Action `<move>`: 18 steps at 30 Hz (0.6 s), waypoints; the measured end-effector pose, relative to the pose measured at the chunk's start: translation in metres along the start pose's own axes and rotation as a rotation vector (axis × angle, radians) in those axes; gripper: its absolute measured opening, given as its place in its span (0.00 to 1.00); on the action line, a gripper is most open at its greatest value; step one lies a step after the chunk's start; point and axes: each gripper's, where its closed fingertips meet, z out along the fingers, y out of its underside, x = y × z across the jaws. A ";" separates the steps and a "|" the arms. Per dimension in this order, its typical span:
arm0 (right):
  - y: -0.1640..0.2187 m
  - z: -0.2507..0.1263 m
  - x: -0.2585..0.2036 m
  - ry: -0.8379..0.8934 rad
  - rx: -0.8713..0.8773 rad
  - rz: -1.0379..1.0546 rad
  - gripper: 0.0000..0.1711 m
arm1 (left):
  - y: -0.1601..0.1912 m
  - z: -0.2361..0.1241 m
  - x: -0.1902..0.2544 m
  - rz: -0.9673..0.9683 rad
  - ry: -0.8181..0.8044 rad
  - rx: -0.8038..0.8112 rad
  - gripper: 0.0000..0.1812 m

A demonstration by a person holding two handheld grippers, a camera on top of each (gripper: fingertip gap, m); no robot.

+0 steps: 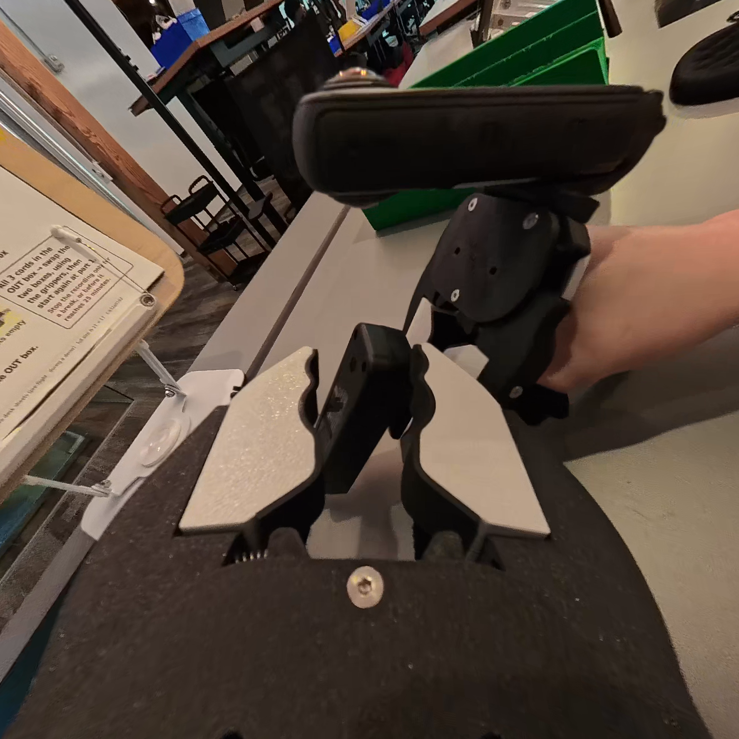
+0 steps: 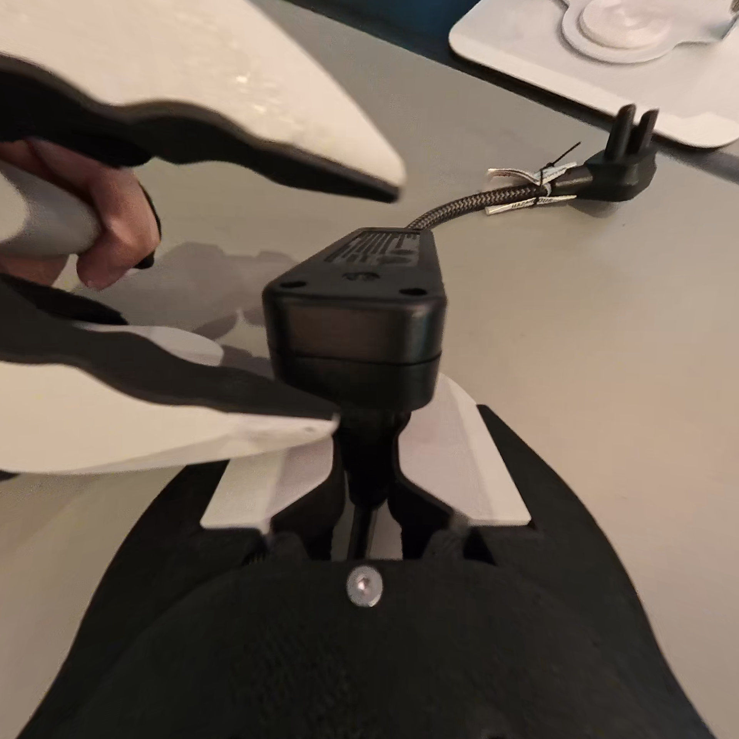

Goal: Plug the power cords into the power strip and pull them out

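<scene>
The black power strip (image 2: 354, 320) is off the grey table (image 2: 560, 360), back face up, and tilted in the left wrist view (image 1: 360, 408). Its braided cable (image 2: 472, 202) runs to its own plug (image 2: 618, 176), which lies on the table. My left gripper (image 1: 362, 384) stands open astride the strip. In the right wrist view one of its fingers (image 2: 224, 416) touches the strip's underside and the other (image 2: 240, 100) is clear of it. My right gripper (image 2: 370, 444) is shut on a black cord plug (image 2: 370, 432) at the strip's socket side; it also shows in the left wrist view (image 1: 500, 312).
Green bins (image 1: 520, 68) stand at the back of the table. A printed board (image 1: 60, 320) on a white stand (image 1: 160, 432) is at the left table edge; the stand's base (image 2: 600, 80) lies beyond the strip's plug. A hand (image 1: 648, 300) holds my right gripper. About 9 cm separates my left fingertips from my right.
</scene>
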 end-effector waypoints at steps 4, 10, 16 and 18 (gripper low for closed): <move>-0.001 -0.001 0.000 -0.027 -0.009 0.030 0.12 | 0.002 0.001 0.004 0.000 0.036 -0.031 0.22; -0.004 0.000 -0.014 -0.121 0.009 -0.006 0.12 | 0.016 0.005 0.004 0.004 0.026 -0.098 0.22; -0.008 0.003 -0.006 -0.082 0.064 0.011 0.13 | 0.014 0.013 -0.003 0.002 -0.114 0.004 0.18; -0.008 0.003 -0.004 -0.077 0.060 -0.017 0.13 | 0.012 0.014 -0.004 0.010 -0.143 0.013 0.18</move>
